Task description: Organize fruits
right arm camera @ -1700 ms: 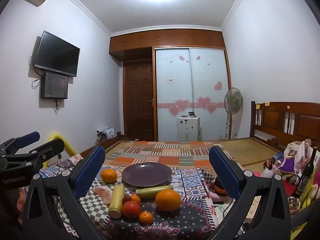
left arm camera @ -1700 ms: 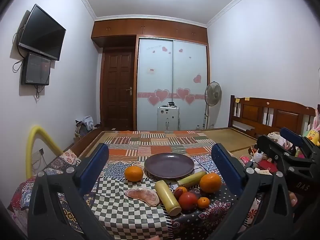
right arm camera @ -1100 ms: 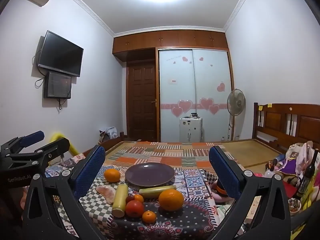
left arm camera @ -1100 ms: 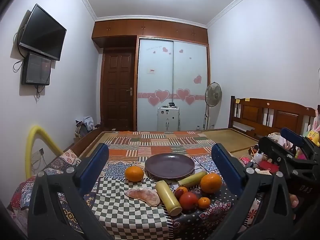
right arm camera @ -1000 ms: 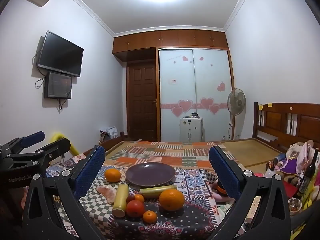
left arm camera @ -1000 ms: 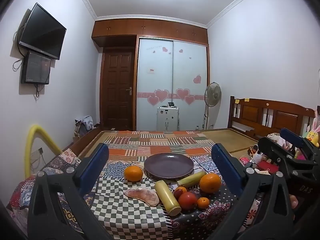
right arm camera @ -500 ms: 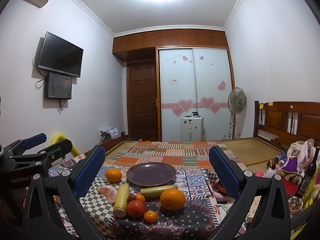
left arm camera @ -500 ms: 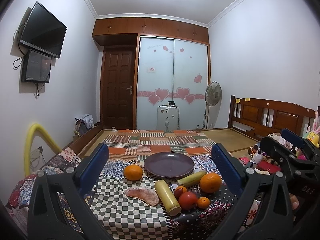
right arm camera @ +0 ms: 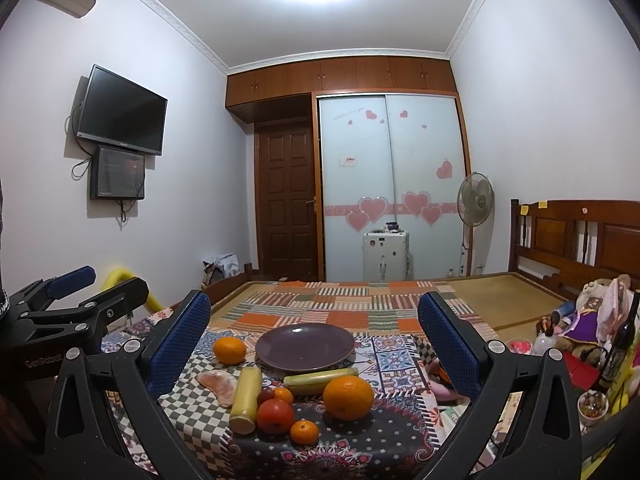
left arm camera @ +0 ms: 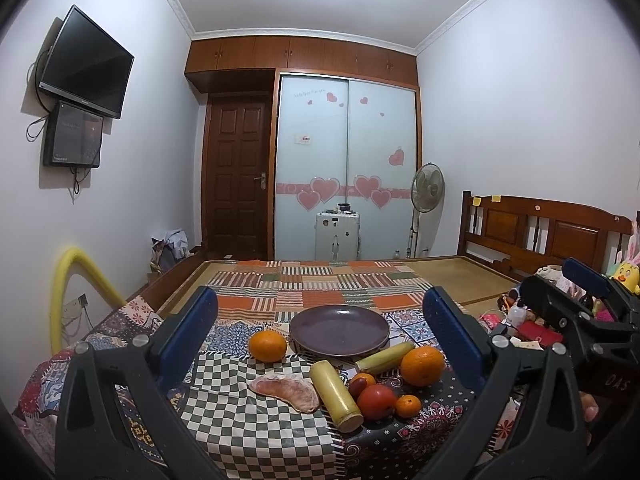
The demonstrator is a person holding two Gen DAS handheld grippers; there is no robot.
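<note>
An empty purple plate (left arm camera: 339, 330) (right arm camera: 305, 346) sits on a patterned tablecloth. In front of it lie a large orange (left arm camera: 422, 365) (right arm camera: 348, 397), a second orange (left arm camera: 267, 345) (right arm camera: 229, 350), a red tomato (left arm camera: 376, 401) (right arm camera: 275, 416), two small mandarins (left arm camera: 408, 406) (right arm camera: 304, 431), two yellow-green cane pieces (left arm camera: 335, 395) (right arm camera: 245, 398) and a pinkish peel slice (left arm camera: 289, 391). My left gripper (left arm camera: 320, 340) is open and empty, short of the fruit. My right gripper (right arm camera: 314, 340) is open and empty, also short of it.
The table (left arm camera: 256, 432) stands against a bed with a striped quilt (left arm camera: 328, 284) and wooden headboard (left arm camera: 540, 232). Toys and bottles (right arm camera: 592, 320) crowd the right side. A yellow hose (left arm camera: 64, 280) arches at left. A fan (left arm camera: 428, 192) and wardrobe stand behind.
Both grippers have drifted slightly; the scene sits a little lower in the right wrist view. Nothing was grasped and the fruit has not moved.
</note>
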